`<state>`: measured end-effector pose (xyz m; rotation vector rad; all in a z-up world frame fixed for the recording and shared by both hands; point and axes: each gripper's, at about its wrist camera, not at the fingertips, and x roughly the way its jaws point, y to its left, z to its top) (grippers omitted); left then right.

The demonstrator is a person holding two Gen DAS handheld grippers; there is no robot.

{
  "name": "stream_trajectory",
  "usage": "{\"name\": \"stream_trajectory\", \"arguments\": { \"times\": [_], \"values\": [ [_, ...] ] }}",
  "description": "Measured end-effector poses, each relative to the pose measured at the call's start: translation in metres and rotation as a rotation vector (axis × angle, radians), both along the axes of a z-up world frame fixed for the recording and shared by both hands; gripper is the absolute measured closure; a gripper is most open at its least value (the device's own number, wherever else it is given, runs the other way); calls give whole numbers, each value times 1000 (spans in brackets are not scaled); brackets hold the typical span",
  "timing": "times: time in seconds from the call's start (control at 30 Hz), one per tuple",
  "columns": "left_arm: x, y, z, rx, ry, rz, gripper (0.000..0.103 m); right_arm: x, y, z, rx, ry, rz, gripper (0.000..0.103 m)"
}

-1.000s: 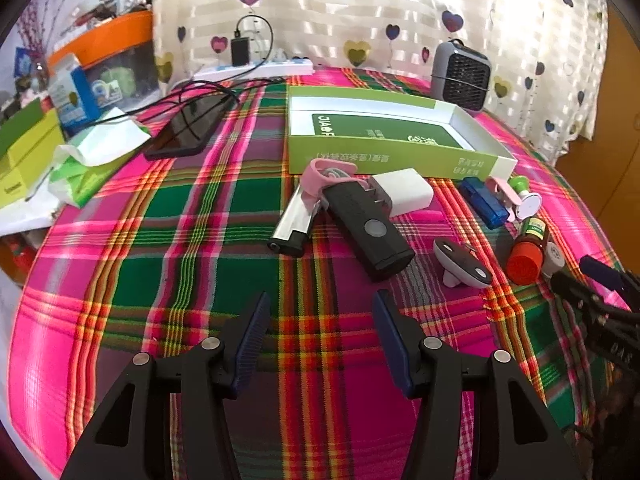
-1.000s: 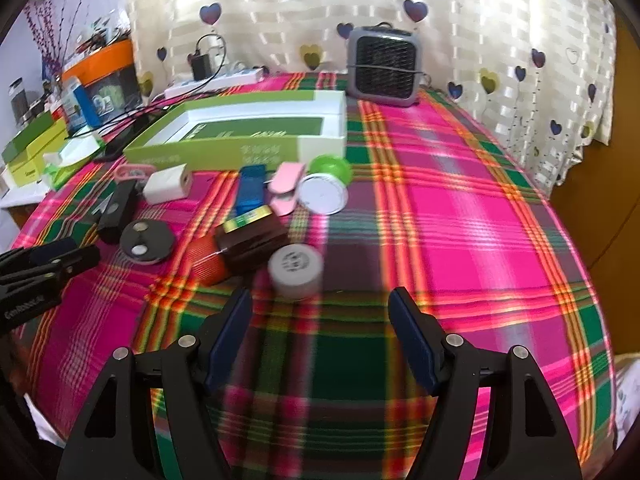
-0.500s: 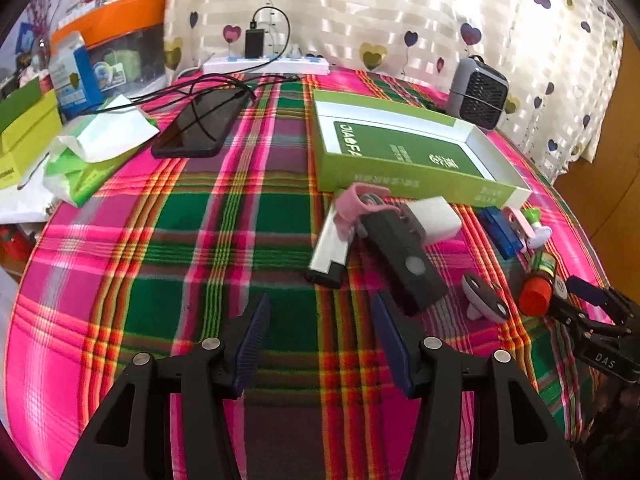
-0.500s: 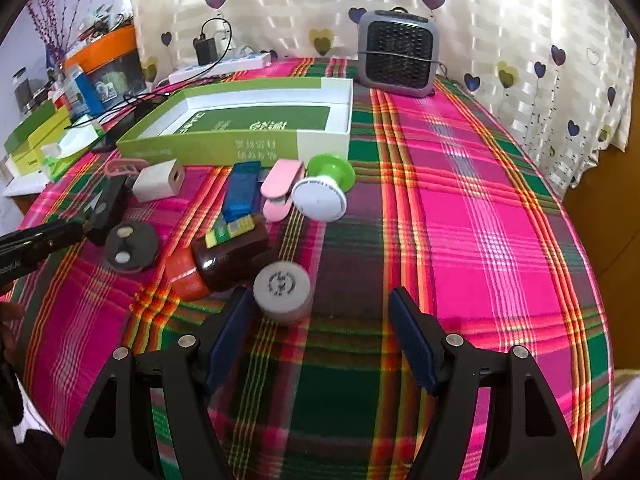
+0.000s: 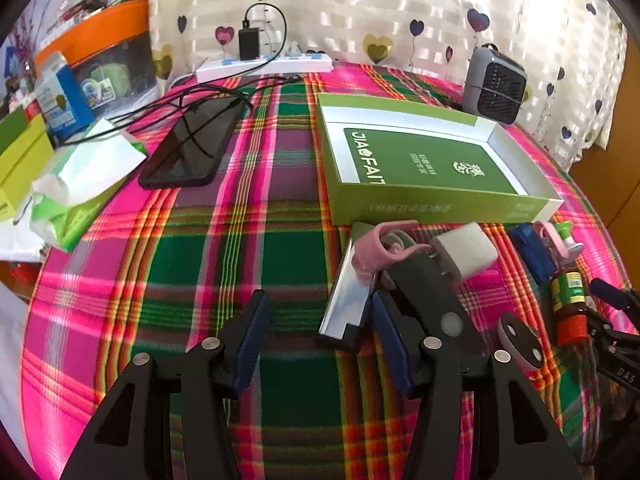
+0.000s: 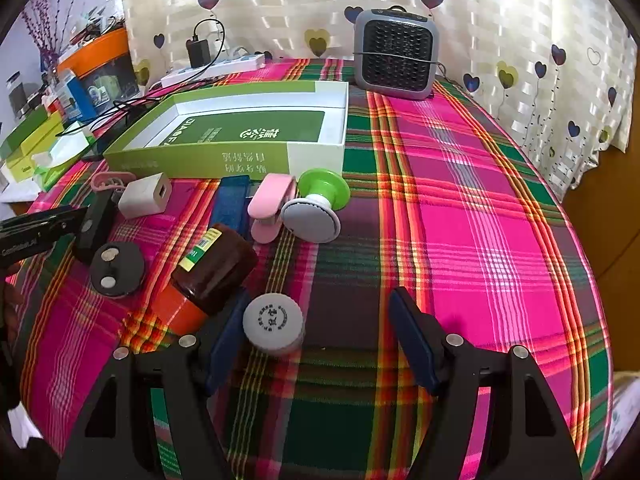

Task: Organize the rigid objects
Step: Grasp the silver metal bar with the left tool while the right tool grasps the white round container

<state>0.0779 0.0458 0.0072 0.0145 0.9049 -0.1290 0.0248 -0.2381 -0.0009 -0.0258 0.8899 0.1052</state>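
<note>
nothing's been sorted yet as far as i can tell. both claws are spread wide and carrying nothing. the right claw hangs low over the bench with the grey cap sitting between its fingers, nearer the left one, so that looks like the first pick. the left claw is down by the silver bar, its right finger just about against it.

everything else is still in a loose pile just past the claws: brown bottle lying on its side, black disc, black remote, white charger, blue stick, pink clip, green and grey knob. the pink ring rests on top of the bar and remote, so that bunch is tangled.

behind them the green box lies open and empty, probably where it all goes. its near wall is right up against the pile. further back are a phone with cables, a power strip and a small heater, none really in the way.
</note>
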Motion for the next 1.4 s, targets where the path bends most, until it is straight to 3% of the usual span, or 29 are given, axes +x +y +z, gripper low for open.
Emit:
{"name": "stream_trajectory", "arguments": {
  "times": [0.13,0.3,0.53,0.73,1.0,1.4],
  "values": [
    [4,-6,-1,52,-3,-10,50,2,-1,1,1,3,-2,39],
    [4,-5,-1,46,-2,-10,51,3,-2,2,2,0,-14,49],
    [4,-9,-1,45,-10,-35,69,2,-1,3,6,-6,-7,63],
    [1,-12,-1,48,-11,-45,72,2,0,3,9,-10,-2,74],
    [-8,-10,0,33,-7,-59,80,1,0,3,12,-10,-2,75],
    [-23,-3,2,3,-8,-34,80,-3,0,4,31,-13,5,75]
  ]
}}
